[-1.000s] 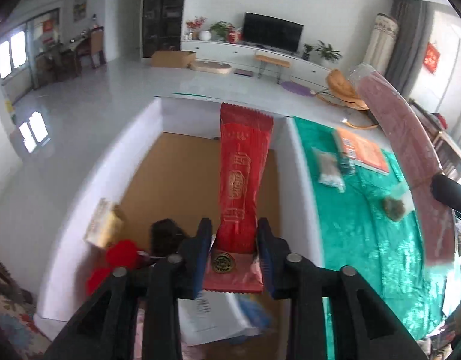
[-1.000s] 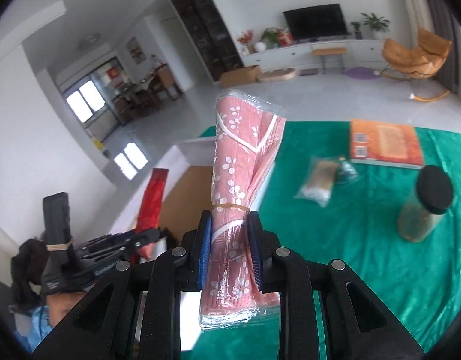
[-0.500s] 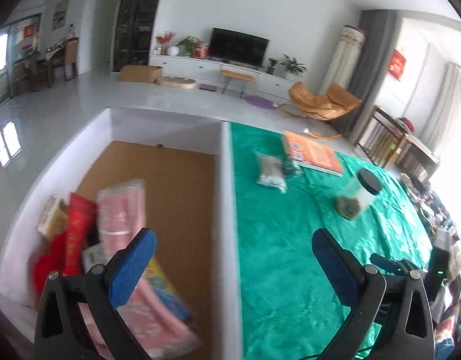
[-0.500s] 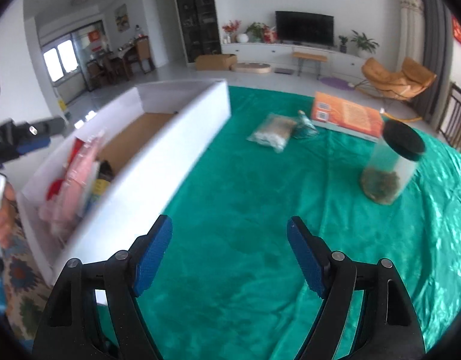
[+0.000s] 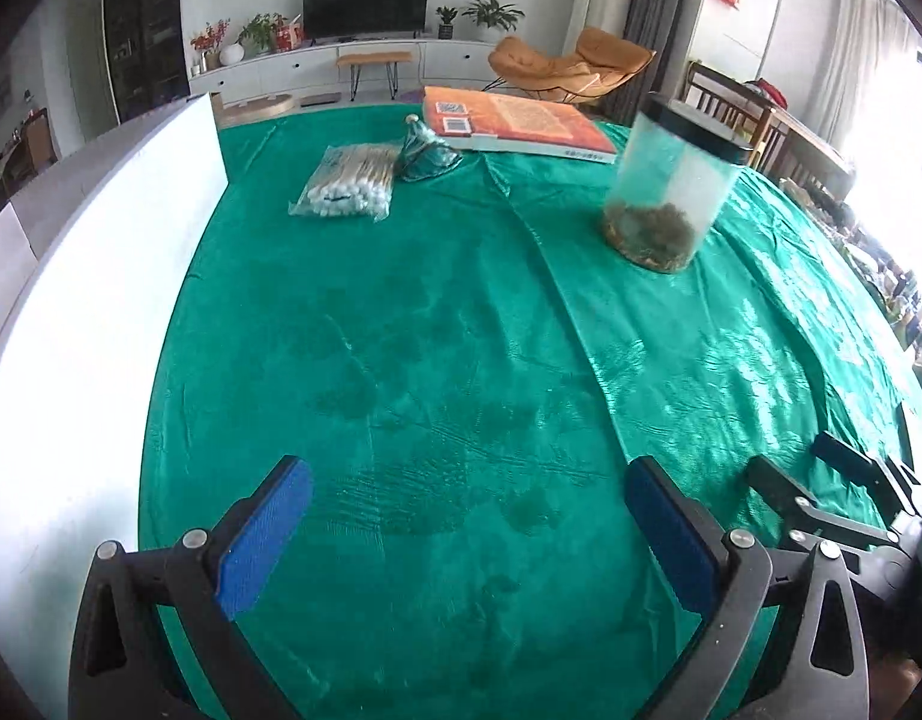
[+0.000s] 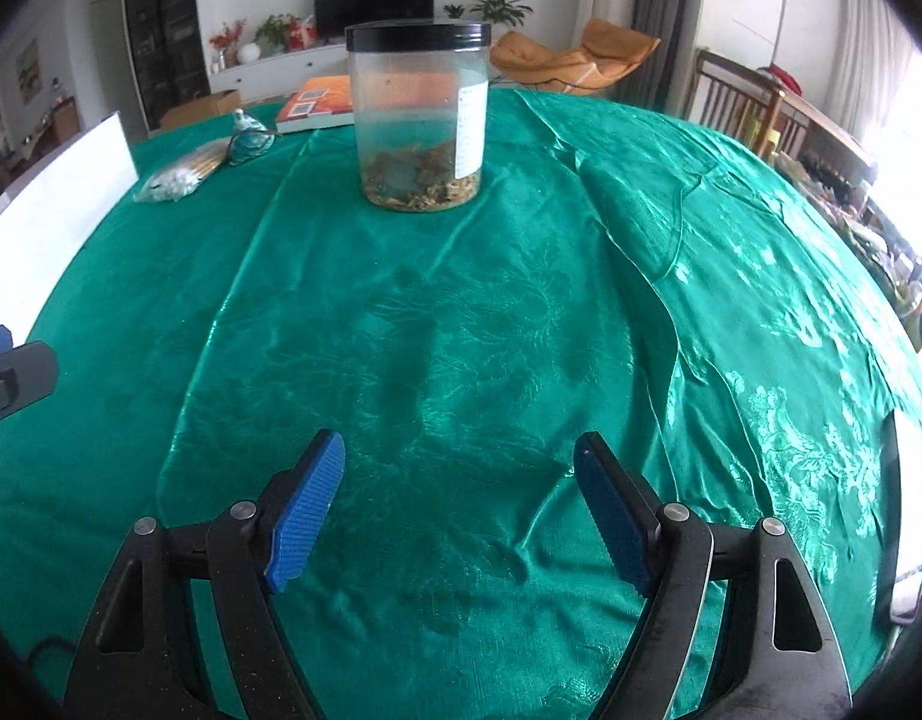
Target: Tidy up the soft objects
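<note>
Tablecloth point(image 5: 461, 360), green and glossy, fills both views, creased in long folds on its right half; along its left edge stands the white wall of the box point(image 5: 89, 312), its inside hidden from here; well beyond lie the orange book point(image 5: 520, 120), the clear jar point(image 6: 422, 114) with a black lid and brown bits at its bottom, the bag of cotton swabs point(image 5: 347, 189) and, touching that bag's far corner, a small teal pouch point(image 5: 428, 150). Left gripper point(image 5: 466, 531) hangs over bare cloth with its blue pads spread wide and nothing between them; right gripper point(image 6: 461, 510) is likewise splayed and empty, pointed at the jar.

Swabs and pouch look like the soft items left to sort, both far from either tool. Risks, as I judge them: the thin bag may slide on the slick cloth instead of lifting; a low pinch may catch a fold of cloth along with it; the right tool's line runs at the jar, which could tip if nudged.

A second ago each gripper clamped a packet, red on the left, pink floral on the right; half a second ago both were open above the box with those packets inside; now both have swung away over the table.
</note>
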